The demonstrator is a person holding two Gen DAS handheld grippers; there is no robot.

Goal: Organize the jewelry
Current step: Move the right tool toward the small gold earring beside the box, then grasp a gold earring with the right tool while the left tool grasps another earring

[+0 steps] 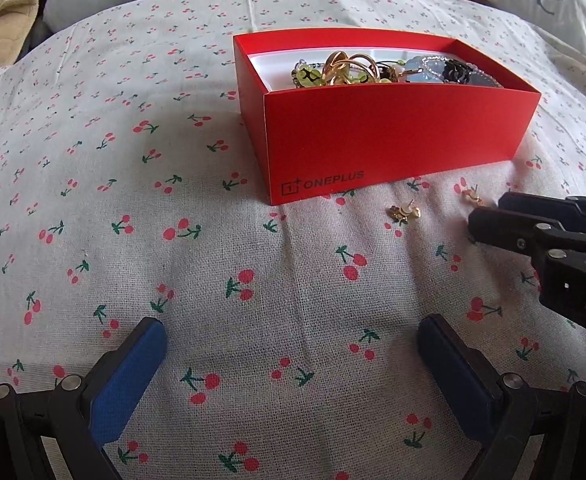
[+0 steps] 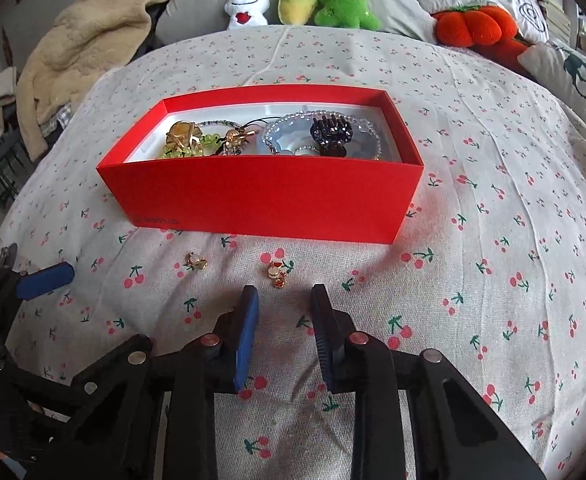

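A red OnePlus box (image 1: 389, 136) (image 2: 265, 196) sits on the cherry-print cloth and holds gold rings, green beads, a pale blue bangle and a black hair claw (image 2: 331, 134). Two small gold earrings lie on the cloth in front of it: one (image 1: 404, 213) (image 2: 197, 261) to the left, one (image 1: 473, 196) (image 2: 277, 274) to the right. My left gripper (image 1: 291, 354) is wide open and empty, well short of the box. My right gripper (image 2: 285, 300) is open, its tips just short of the right earring; it shows in the left wrist view (image 1: 489, 220).
The cherry-print cloth (image 2: 473, 280) covers a rounded surface. Plush toys (image 2: 325, 0) and an orange plush pumpkin (image 2: 475, 26) line the far edge, with pillows behind and a beige blanket (image 2: 81, 52) at far left.
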